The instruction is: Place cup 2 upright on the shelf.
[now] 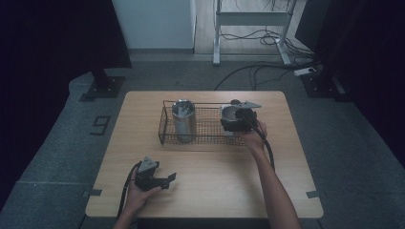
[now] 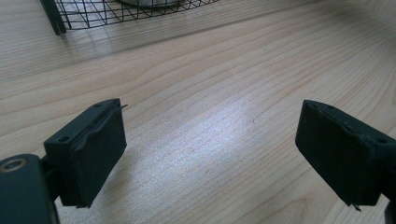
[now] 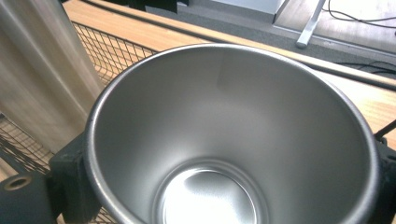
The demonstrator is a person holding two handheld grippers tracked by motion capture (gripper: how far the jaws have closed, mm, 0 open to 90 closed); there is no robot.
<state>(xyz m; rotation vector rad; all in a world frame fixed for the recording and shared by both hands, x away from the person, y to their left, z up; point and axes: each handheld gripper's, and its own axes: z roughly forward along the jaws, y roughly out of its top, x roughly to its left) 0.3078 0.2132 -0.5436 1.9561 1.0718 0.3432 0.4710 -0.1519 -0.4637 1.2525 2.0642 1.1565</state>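
Observation:
A wire basket [image 1: 165, 126] stands on the wooden table [image 1: 215, 176]. A tall steel cup [image 1: 184, 119] stands upright in its left half. At the basket's right end my right gripper [image 1: 234, 123] is shut on a second steel cup [image 1: 230, 113]. In the right gripper view this cup [image 3: 224, 140] sits mouth up and empty between the jaws, one black finger [image 3: 70, 182] pressed against its wall, with the other cup [image 3: 42, 70] at left. Whether it rests on the basket floor I cannot tell. My left gripper [image 1: 169, 179] lies near the table's front left, open [image 2: 210, 154], nothing between its fingers.
The basket's front rim [image 2: 93, 18] shows beyond the left gripper, with bare wood between. Beyond the table's far edge are a white desk frame [image 1: 253, 19], floor cables [image 1: 258, 71] and dark stand bases [image 1: 102, 88].

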